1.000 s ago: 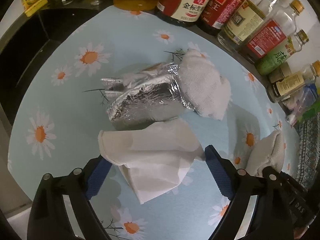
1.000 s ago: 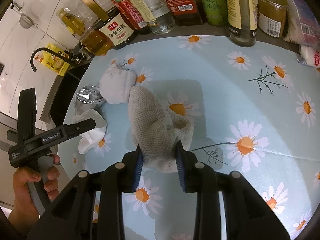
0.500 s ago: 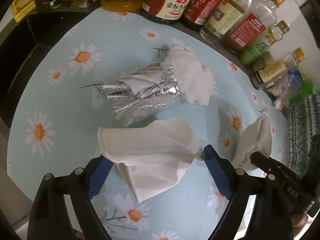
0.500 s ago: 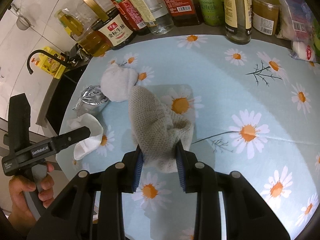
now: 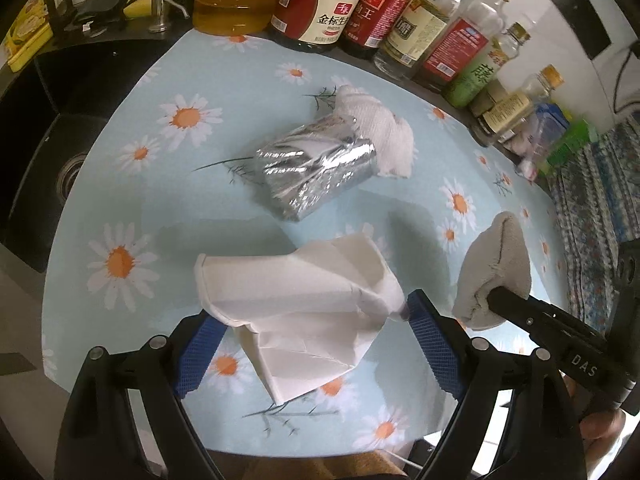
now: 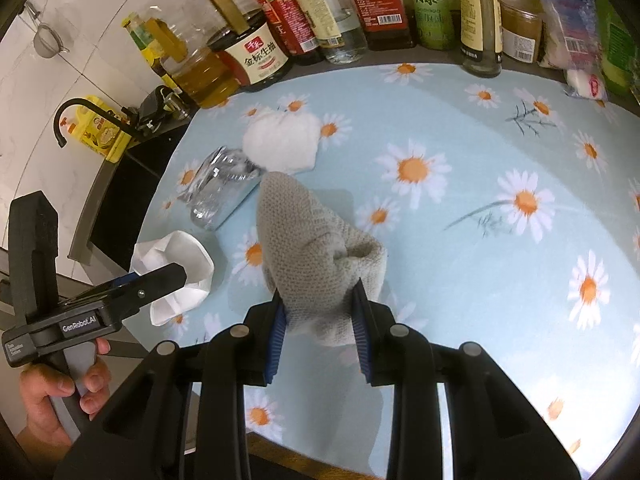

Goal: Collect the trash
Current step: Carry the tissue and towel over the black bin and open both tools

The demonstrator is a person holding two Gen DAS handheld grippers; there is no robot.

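My left gripper (image 5: 312, 316) is shut on a crushed white paper cup (image 5: 304, 312) and holds it above the daisy tablecloth (image 5: 160, 200). My right gripper (image 6: 320, 304) is shut on a grey knitted cloth (image 6: 316, 256), lifted off the cloth-covered counter; it also shows in the left wrist view (image 5: 492, 272). A crumpled foil packet (image 5: 316, 172) lies on the tablecloth with a white paper towel wad (image 5: 380, 132) touching its far side. Both show in the right wrist view, the foil (image 6: 220, 192) and the towel (image 6: 284, 140).
A row of oil, soy sauce and vinegar bottles (image 5: 332, 8) lines the back edge. A black sink (image 5: 48, 132) with a black faucet (image 6: 80, 112) lies to the left. Snack packets (image 6: 572, 28) stand at the back right.
Both grippers have risen and pulled back from the table with their loads. The foil and towel wad look farther away and have not moved.
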